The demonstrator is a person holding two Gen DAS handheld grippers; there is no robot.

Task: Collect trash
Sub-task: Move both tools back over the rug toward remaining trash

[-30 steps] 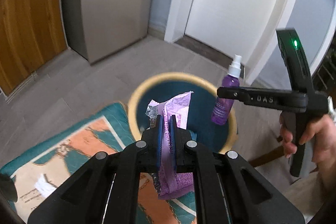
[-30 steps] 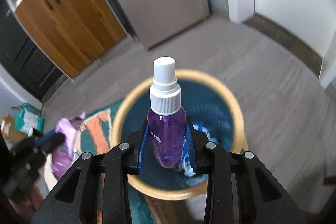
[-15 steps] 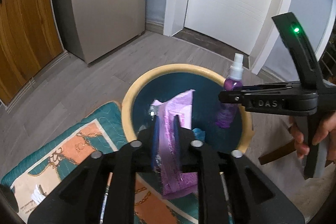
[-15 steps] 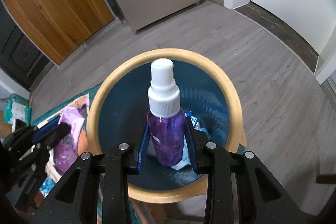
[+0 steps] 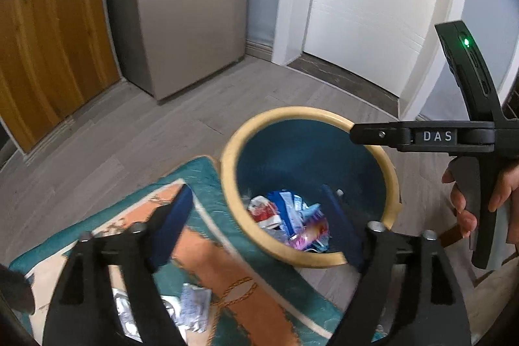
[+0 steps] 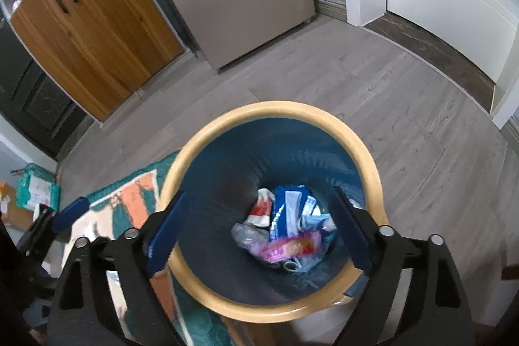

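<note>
Trash (image 6: 285, 232) lies heaped at the bottom of the round bin (image 6: 366, 158), a mix of wrappers and crumpled plastic. Both tools hang above the bin's mouth with nothing in them: the left gripper (image 5: 259, 216) has its fingers spread wide, and so does the right gripper (image 6: 259, 216).

More litter (image 5: 191, 307), foil and paper scraps, sits on the patterned rug (image 5: 227, 274) near its edge closest to the camera, beside the bin. Reaching for it risks a finger catching the bin's rim and tipping it, since the bin stands partly on the rug's edge and partly on bare floor. Thin foil may also slip from a pinch or drag the rug's pile.

Grey plank floor (image 6: 405, 93) runs to a white door, a grey cabinet and a wooden wardrobe.
</note>
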